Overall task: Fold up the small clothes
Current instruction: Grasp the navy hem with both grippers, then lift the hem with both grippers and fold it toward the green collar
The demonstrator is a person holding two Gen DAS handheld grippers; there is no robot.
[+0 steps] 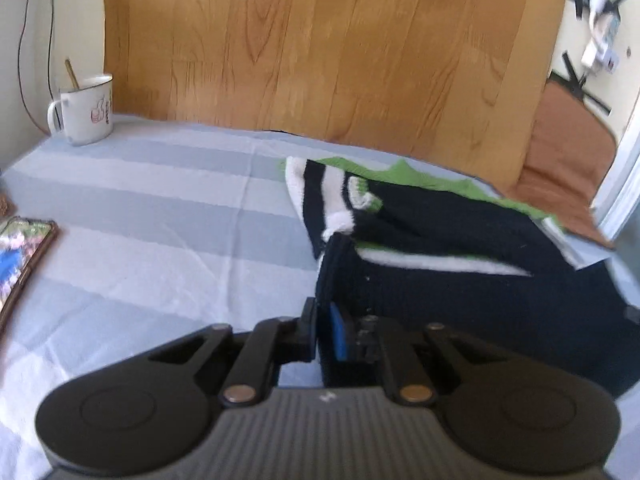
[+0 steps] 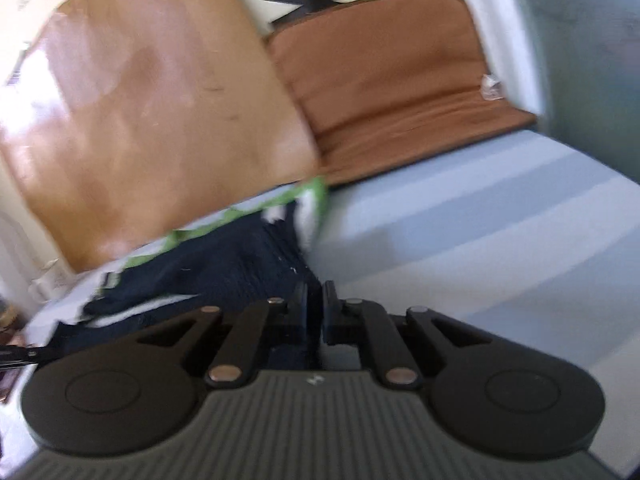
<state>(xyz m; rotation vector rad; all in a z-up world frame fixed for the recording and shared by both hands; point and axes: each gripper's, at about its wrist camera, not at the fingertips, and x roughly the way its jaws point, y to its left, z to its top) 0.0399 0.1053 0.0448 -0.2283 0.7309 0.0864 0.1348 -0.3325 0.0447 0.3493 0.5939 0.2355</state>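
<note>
A small navy knit sweater (image 1: pixel 460 300) with white and green stripes lies crumpled on the striped blue-grey sheet (image 1: pixel 160 220). My left gripper (image 1: pixel 322 328) is shut on its near left edge, and a fold of dark knit stands up between the fingers. In the blurred right wrist view the same sweater (image 2: pixel 224 272) lies to the left of centre. My right gripper (image 2: pixel 316 304) is shut on its near right corner, with dark cloth pinched between the fingers. The sweater's far side lies flat, with the green trim towards the wooden board.
A wood-grain board (image 1: pixel 320 40) stands upright behind the sheet. A white mug (image 1: pixel 86 110) with a stick in it sits at the far left. A brown cushion (image 2: pixel 400 80) leans at the far right. A framed picture (image 1: pixel 20 256) lies at the left edge.
</note>
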